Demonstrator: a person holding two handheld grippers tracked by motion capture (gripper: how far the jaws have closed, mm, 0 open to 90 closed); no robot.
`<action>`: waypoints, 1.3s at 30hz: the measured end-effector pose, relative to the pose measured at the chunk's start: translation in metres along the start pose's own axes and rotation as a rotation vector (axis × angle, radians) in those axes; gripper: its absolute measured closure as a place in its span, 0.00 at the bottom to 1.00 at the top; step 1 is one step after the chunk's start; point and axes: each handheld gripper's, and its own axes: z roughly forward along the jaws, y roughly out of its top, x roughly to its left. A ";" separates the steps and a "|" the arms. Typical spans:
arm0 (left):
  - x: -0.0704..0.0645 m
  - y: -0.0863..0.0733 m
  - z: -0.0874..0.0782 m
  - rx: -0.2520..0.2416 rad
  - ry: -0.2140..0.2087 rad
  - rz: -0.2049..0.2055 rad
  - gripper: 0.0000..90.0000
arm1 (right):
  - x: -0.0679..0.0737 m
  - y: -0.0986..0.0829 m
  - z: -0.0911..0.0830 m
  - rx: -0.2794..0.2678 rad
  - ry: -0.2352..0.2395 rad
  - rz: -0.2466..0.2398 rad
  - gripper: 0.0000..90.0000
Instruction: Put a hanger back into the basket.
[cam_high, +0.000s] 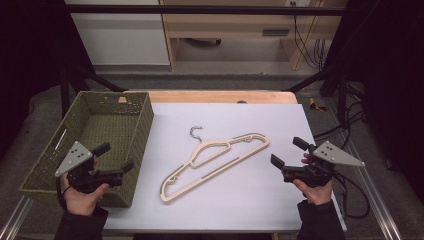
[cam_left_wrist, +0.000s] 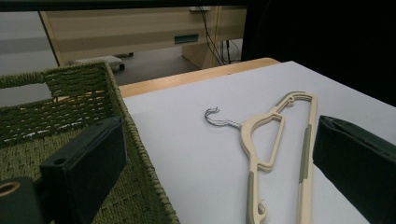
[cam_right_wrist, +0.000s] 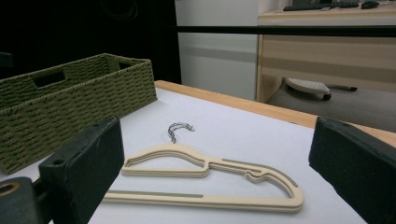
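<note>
White sheeting covers the table top (cam_high: 240, 200), with a strip of bare wood showing at its far edge. No brand, label or legible writing can be read on any item. Your cream plastic clothes hanger with grey grip strips and a small metal hook (cam_high: 215, 165) lies flat near the centre of the sheet, hook toward the far edge, touching neither tool. Your left gripper (cam_high: 117, 157) hangs over the near right corner of the green woven rectangular basket (cam_high: 142, 107), jaws spread apart and empty. Your right gripper (cam_high: 287, 152) sits just right of the hanger, jaws likewise spread and empty. In the left gripper view, the hanger's near end is cut off by the frame edge.
</note>
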 end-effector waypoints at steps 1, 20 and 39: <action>-0.001 0.000 0.000 0.001 -0.001 0.002 0.03 | 0.000 0.000 0.000 0.004 -0.002 0.004 0.04; -0.037 0.013 0.035 0.076 -0.082 0.084 0.05 | 0.007 -0.001 0.009 0.043 0.022 -0.012 0.05; -0.062 -0.001 0.102 0.289 -0.149 0.143 0.13 | 0.010 -0.005 0.016 0.075 0.042 -0.018 0.05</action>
